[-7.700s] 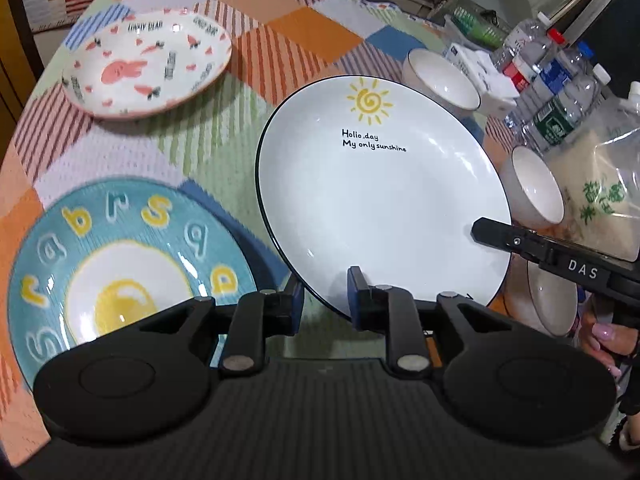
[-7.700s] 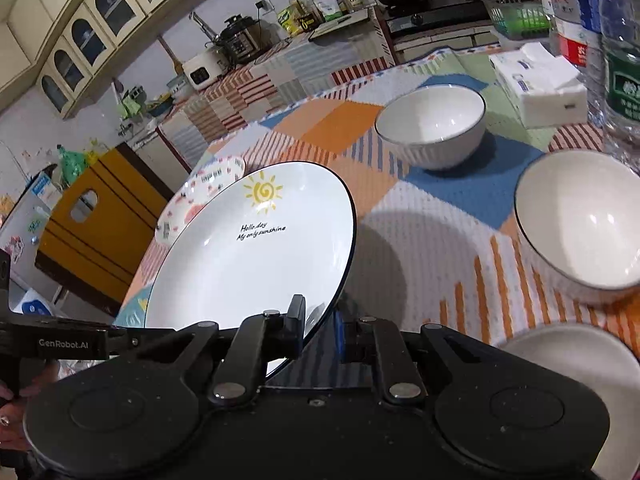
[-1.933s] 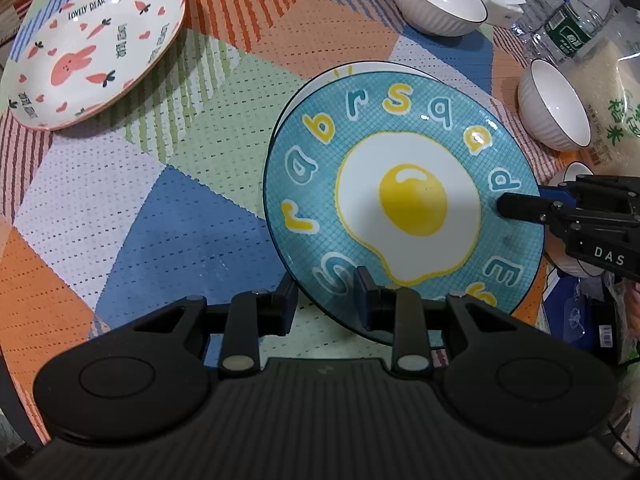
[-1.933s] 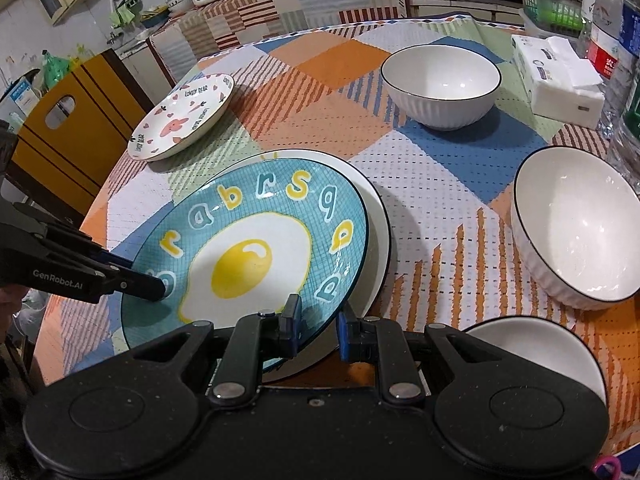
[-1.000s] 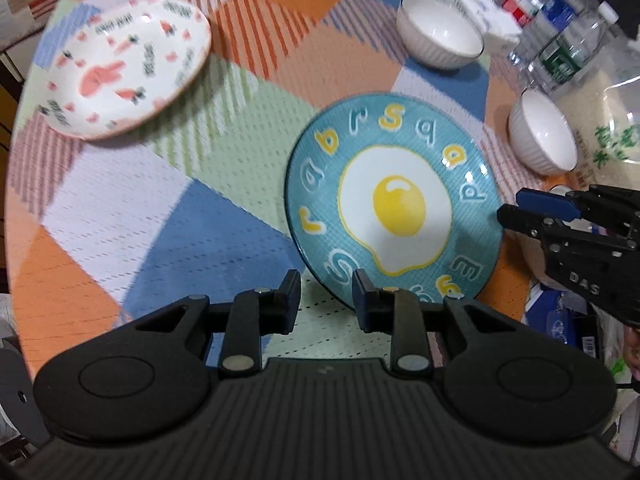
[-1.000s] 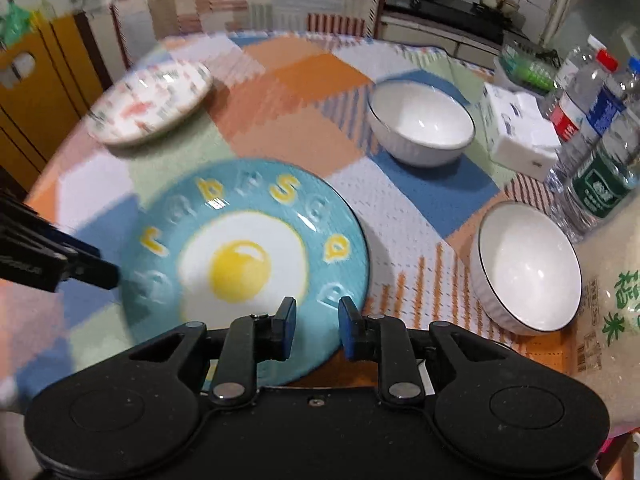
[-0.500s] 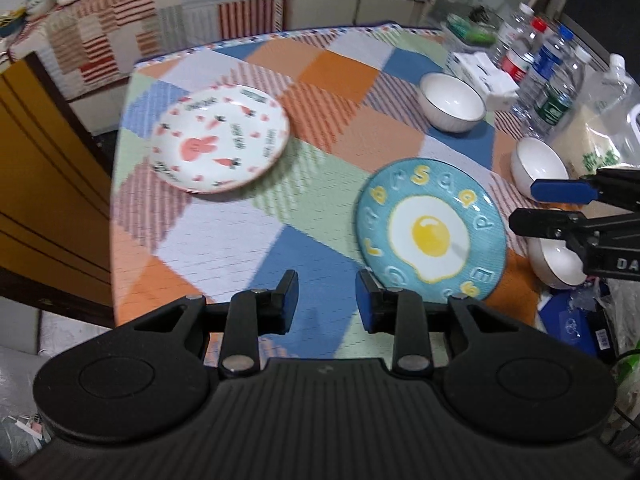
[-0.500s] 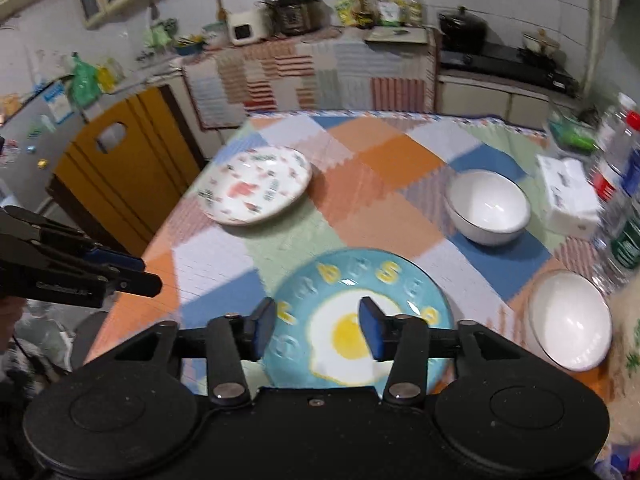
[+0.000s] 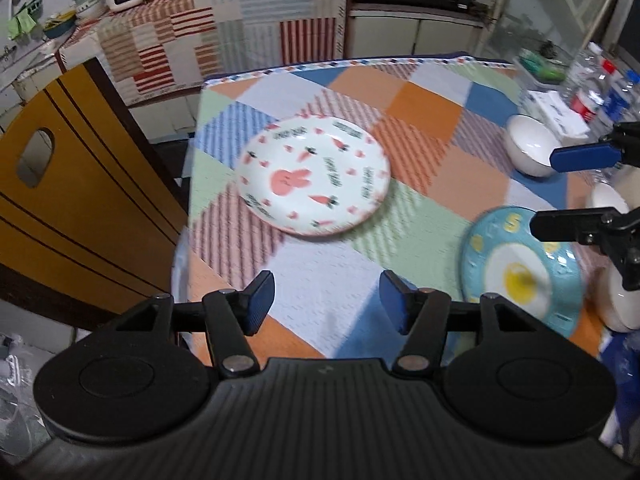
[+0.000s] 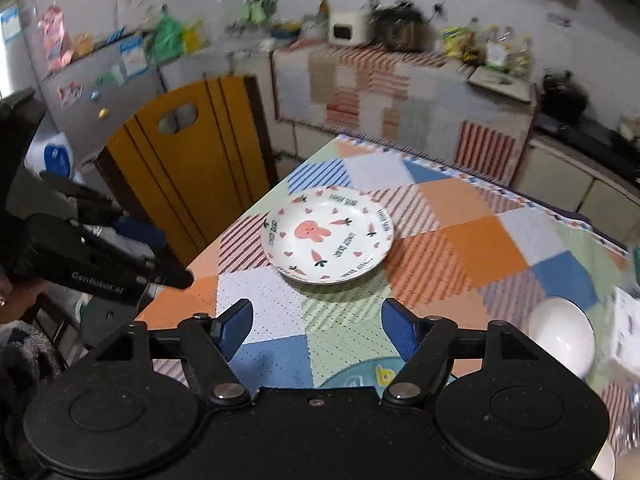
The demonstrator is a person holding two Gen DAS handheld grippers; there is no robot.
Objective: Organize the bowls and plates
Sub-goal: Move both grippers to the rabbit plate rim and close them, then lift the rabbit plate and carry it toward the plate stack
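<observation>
1. Both of my grippers hang above the table with nothing in them: the left gripper (image 9: 326, 300) has its jaws spread wide, and so does the right gripper (image 10: 316, 330).
2. A second ago both pairs of jaws were narrow, close against the rim of the blue egg plate (image 9: 520, 276). Now they have let go, pulled back and risen, and the plate lies flat on the checked tablecloth (image 9: 420, 112).
3. Two seconds back a white plate showed under the blue one; I cannot see it now, so I judge the blue plate sits on top of it as a stack.
4. That leaves the rabbit plate (image 9: 314, 176) alone at the far left side of the table, well apart from the stack. Both views are centred on it, so I take it as my next pick.
5. The left view shows most of the blue plate, a white bowl (image 9: 528, 150) beyond it, a white box and bottles (image 9: 592, 92) at the table's right edge.
6. The right view catches only a sliver of the blue plate (image 10: 360, 376) below my fingers, plus one white bowl (image 10: 562, 334), but it shows the yellow chair (image 10: 188, 160) beside the table and my left gripper (image 10: 148, 256) off to the side.
</observation>
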